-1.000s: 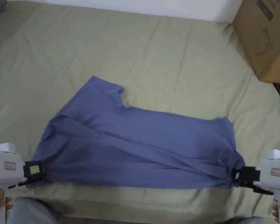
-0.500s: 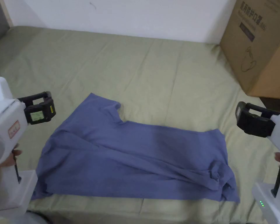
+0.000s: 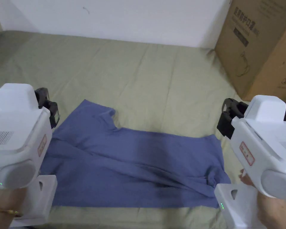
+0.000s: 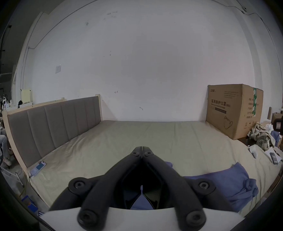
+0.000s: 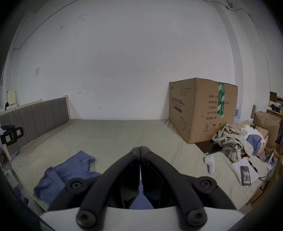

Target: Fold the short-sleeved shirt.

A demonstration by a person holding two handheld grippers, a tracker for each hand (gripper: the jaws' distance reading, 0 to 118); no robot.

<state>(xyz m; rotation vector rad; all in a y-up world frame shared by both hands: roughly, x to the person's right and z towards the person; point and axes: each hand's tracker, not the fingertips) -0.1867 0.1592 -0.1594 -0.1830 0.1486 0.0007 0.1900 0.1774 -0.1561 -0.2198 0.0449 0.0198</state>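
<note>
Shirt [image 3: 133, 167] is lying half-folded, wrinkled, on the bed [image 3: 145, 77]. Left claw [image 4: 142, 148] and right claw [image 5: 140, 148] are hovering closed, empty; next move: regrasping an edge.

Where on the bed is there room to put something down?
The biggest bare patch of the green sheet lies between the blue shirt and the white wall. A narrow strip runs along the near edge below the shirt. It is crowded at the right: the cardboard box stands there.
</note>
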